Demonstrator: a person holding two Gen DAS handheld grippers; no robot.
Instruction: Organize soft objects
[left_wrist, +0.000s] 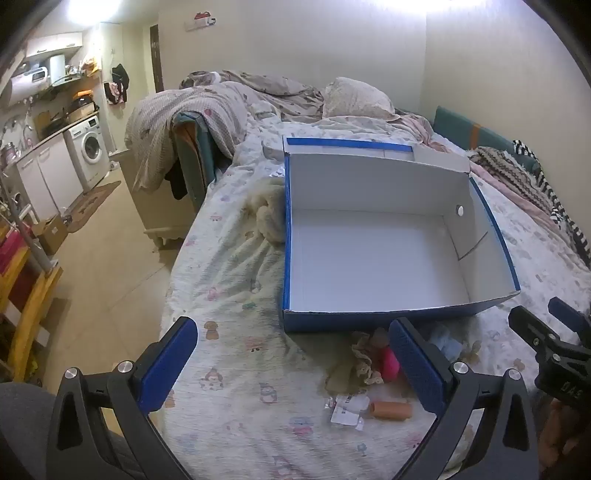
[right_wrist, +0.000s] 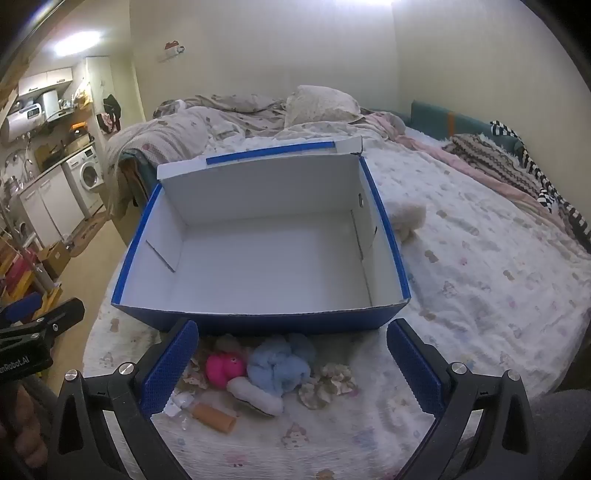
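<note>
Step in hand: I judge this the start; the blue box stands empty on the bed and nothing has been picked up.

Left tongs: spread wide, nothing between the pads, tilted down toward the bed.

Right tongs: spread wide, empty, tilted down likewise; in the left wrist view they show at the far right edge.

Blue box: straight ahead of both tongs, just beyond the pile, open side up, white inside.

Soft pile: between the right tongs' fingers and slightly ahead, just short of the box's near wall.

Pink plush: toward the left finger of the right tongs, touching the blue fluffy piece.

Blue fluffy piece: middle of the gap, nearest the box wall.

White pad: just below the blue piece, lying flat.

Patterned fabric scrap: right of the blue piece.

Orange tube: closest to me, beside the left finger; it looks stiff, so I doubt it belongs in the sort.

Cream plush: beyond the right tongs, touching the box's right wall outside.

Next move, my judgement: lower the right tongs onto the blue fluffy piece, close gently, lift over the near wall. Crowding means a neighbour may come along.

Hands: a hand shows on the left handle, blurred.
</note>
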